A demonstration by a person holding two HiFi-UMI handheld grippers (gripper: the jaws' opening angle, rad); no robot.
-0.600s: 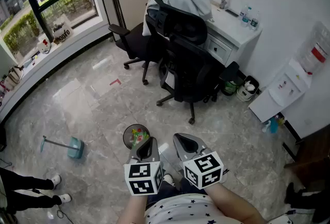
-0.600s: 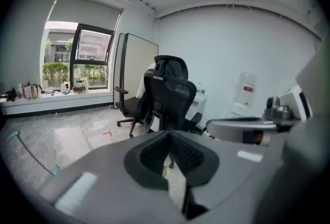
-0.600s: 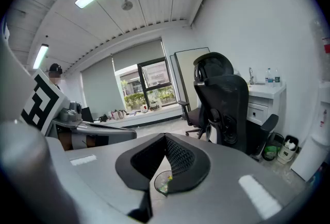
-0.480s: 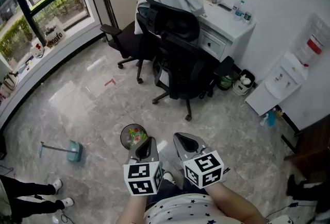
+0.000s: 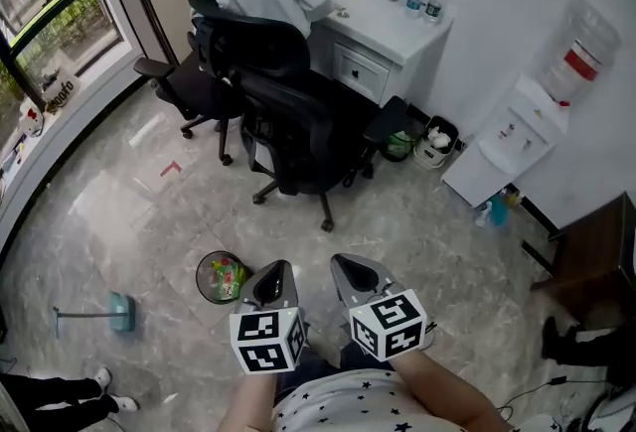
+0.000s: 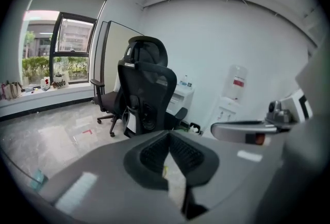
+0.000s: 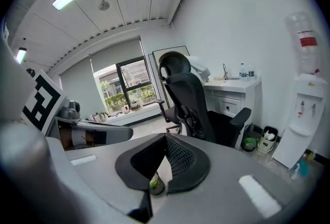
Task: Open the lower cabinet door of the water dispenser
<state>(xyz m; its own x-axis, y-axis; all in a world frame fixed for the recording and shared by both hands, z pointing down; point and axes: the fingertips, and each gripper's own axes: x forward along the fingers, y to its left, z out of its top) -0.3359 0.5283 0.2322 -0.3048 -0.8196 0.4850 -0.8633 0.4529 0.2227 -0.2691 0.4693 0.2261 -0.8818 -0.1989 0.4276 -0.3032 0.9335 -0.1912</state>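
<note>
Office, water dispenser (image 5: 517,137) well beyond right gripper (image 5: 355,269)

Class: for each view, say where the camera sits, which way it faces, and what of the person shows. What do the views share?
Head view: on the head, looking steeply down at floor, chair and dispenser; forearms, left gripper and right gripper show.
Left gripper view: on the left gripper, looking along its shut jaws at the chair; right gripper at right.
Right gripper view: on the right gripper, along its shut jaws; left gripper at left.
Shared: all show chair and dispenser.
</note>
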